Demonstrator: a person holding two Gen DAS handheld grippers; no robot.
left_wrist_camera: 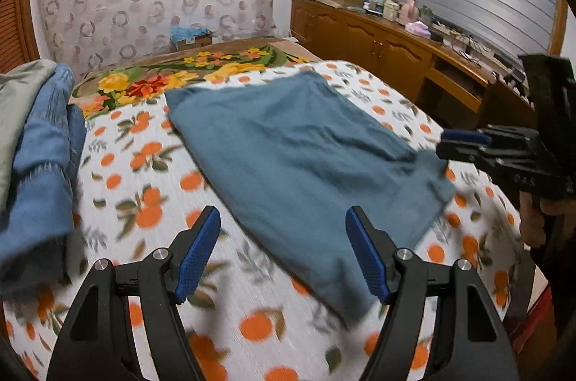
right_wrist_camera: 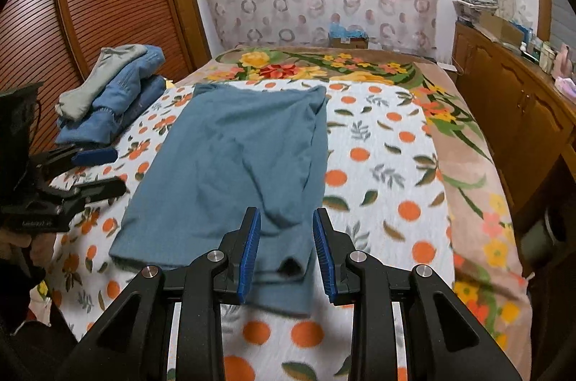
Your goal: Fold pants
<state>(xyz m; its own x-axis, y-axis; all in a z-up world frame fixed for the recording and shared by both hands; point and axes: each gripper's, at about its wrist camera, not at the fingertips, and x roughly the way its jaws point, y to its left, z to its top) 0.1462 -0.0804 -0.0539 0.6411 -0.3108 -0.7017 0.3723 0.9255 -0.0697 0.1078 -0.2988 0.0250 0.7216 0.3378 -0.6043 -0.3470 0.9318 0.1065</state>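
Teal-blue pants [left_wrist_camera: 288,147] [right_wrist_camera: 234,165] lie flat on the orange-print bed cover [left_wrist_camera: 151,186] [right_wrist_camera: 378,165], folded lengthwise with the legs stacked. My left gripper [left_wrist_camera: 284,251] hovers open over the pants' near left edge, nothing between its blue pads. Seen from the right wrist, the left gripper [right_wrist_camera: 97,170] hangs beside the pants' left edge. My right gripper [right_wrist_camera: 286,255] stands open above the leg hems, its pads apart from the cloth. In the left wrist view, the right gripper [left_wrist_camera: 464,143] is next to the pants' right corner.
A pile of folded denim and a grey garment [left_wrist_camera: 43,165] [right_wrist_camera: 118,100] sits at the bed's left side. A floral blanket [right_wrist_camera: 324,64] covers the far end. A wooden dresser [left_wrist_camera: 378,46] [right_wrist_camera: 504,100] runs along the right; a louvered door [right_wrist_camera: 108,3] stands left.
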